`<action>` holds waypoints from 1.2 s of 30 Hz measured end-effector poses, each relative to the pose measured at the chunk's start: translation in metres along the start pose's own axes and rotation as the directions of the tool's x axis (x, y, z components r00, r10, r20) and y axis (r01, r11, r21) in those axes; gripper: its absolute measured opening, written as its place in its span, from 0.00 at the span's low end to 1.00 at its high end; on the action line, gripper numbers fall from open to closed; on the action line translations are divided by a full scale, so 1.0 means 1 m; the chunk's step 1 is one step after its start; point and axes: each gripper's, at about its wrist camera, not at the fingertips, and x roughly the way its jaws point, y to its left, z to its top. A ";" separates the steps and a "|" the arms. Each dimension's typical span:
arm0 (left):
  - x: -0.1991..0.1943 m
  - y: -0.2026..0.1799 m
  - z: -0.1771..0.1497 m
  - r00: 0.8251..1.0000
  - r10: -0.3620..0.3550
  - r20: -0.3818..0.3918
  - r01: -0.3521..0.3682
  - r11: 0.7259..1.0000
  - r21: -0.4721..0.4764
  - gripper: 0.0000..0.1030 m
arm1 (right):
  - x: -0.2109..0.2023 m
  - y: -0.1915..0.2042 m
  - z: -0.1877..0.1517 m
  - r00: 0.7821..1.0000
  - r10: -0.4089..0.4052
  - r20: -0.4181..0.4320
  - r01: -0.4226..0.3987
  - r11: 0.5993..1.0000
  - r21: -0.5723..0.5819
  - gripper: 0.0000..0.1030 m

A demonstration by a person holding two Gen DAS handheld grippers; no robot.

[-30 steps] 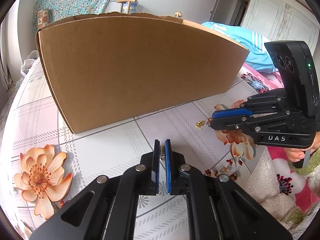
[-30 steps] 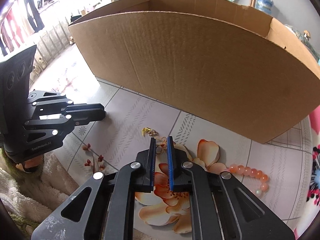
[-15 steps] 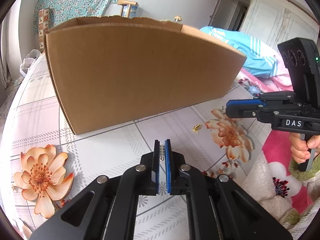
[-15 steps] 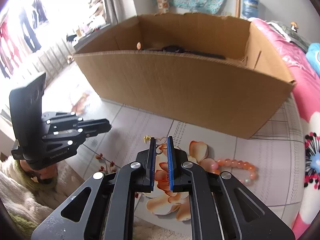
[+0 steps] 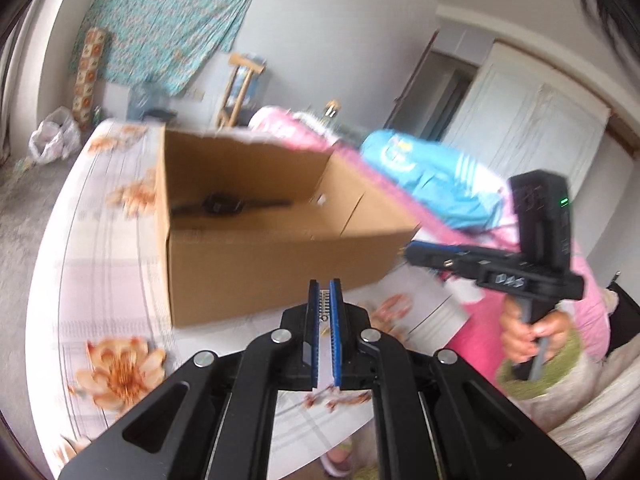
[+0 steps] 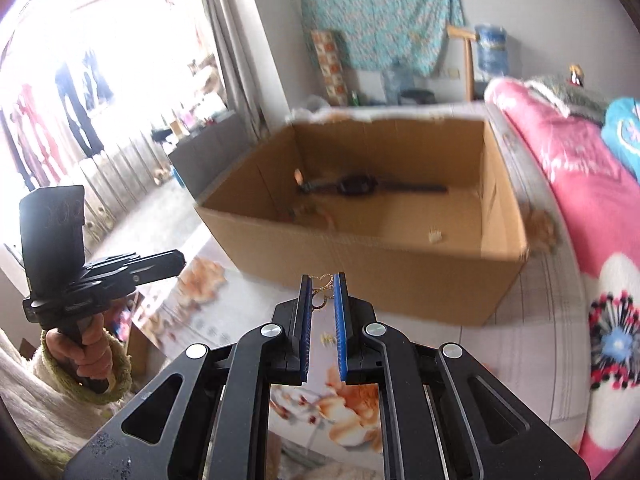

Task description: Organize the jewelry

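two grippers, one in each of my hands, both held up above the flowered desk (image 5: 100, 280) in front of the open cardboard box (image 5: 256, 268). my left gripper (image 5: 325, 308) has its blue fingers (image 5: 314, 320) drawn nearly together on a small silvery toothed piece (image 5: 325, 307) — it sits in the narrow slot between the pads, close to their tips; the blur keeps me from saying what kind of jewelry it is. my right gripper (image 6: 323, 300) has its fingers (image 6: 305, 320) a little further apart, with a thin gold chain (image 6: 322, 292) caught between them near the tips, its loops showing in the gap and just above the finger ends.

both views look down into the box. a dark wristwatch (image 6: 360, 186) lies stretched along the far side of the floor, a small white bit (image 6: 434, 235) rests near the right wall, and some orange-toned pieces (image 6: 308, 210) sit toward the left — too smeared to name.

from the left wrist view my right gripper hangs off the box's right corner, gripped in my right hand (image 5: 528, 332); from the right wrist view my left hand (image 6: 86, 344) holds its gripper well left of the box. a pink blanket (image 6: 560, 168) lies along the right.
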 end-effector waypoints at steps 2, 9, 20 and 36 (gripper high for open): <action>-0.004 -0.007 0.016 1.000 -0.012 0.025 0.011 0.999 0.036 0.04 | -0.007 0.003 0.012 0.999 0.016 0.037 -0.015 1.000 -0.020 0.08; 0.052 -0.015 0.068 0.997 0.040 -0.062 -0.035 0.996 0.082 0.04 | 0.022 -0.014 0.064 1.000 0.027 0.010 -0.026 0.999 -0.024 0.09; 0.172 0.017 0.084 0.932 0.093 -0.351 -0.111 0.993 -0.031 0.05 | 0.122 -0.063 0.100 0.960 0.021 -0.278 0.015 0.992 0.127 0.12; 0.162 0.023 0.087 0.953 0.133 -0.272 -0.150 0.988 -0.041 0.05 | 0.101 -0.071 0.108 0.986 0.001 -0.168 0.022 0.991 0.134 0.22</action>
